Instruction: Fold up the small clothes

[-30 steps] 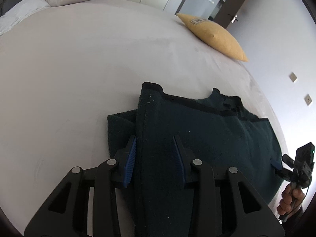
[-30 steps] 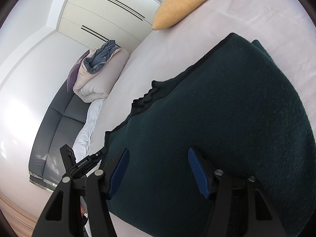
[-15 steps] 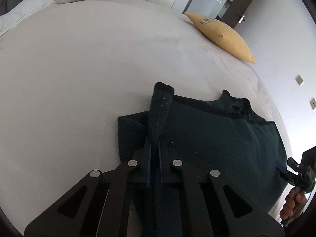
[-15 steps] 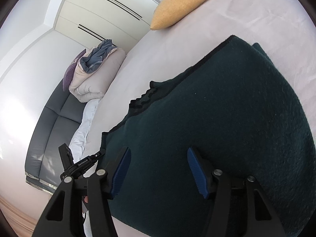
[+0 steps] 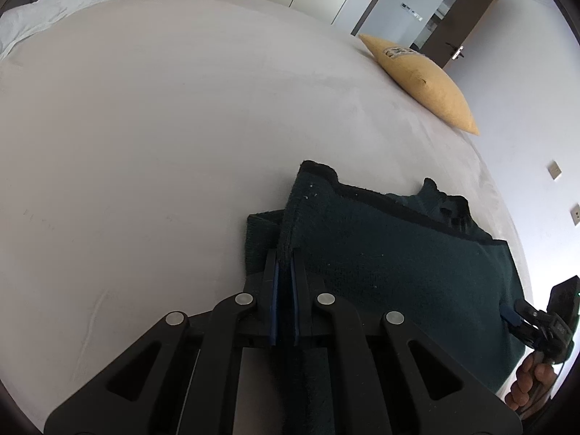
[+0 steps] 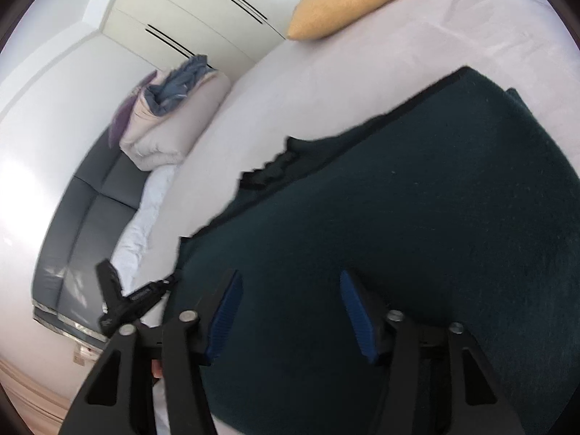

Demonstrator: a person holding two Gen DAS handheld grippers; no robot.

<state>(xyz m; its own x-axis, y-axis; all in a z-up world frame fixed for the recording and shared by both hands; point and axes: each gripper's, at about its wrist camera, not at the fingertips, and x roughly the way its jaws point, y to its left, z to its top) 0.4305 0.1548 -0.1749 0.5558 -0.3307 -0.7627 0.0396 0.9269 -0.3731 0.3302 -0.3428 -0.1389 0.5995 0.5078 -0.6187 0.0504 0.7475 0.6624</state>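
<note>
A dark green garment with black trim lies folded on the pale bed sheet. My left gripper is shut on a ridge of its left folded edge, and the cloth stands pinched up between the blue pads. In the right wrist view the garment fills the lower right. My right gripper is open, its blue pads spread just above the cloth's near edge. The right gripper also shows at the far right of the left wrist view, at the garment's right edge.
A yellow cushion lies at the bed's far right edge. A rolled pale duvet with blue cloth on it sits by a grey sofa. White wardrobes and a door stand beyond the bed.
My left gripper has shut on the garment's left folded edge and lifted it into a ridge. My right gripper has stayed open over the cloth, shifting slightly.
</note>
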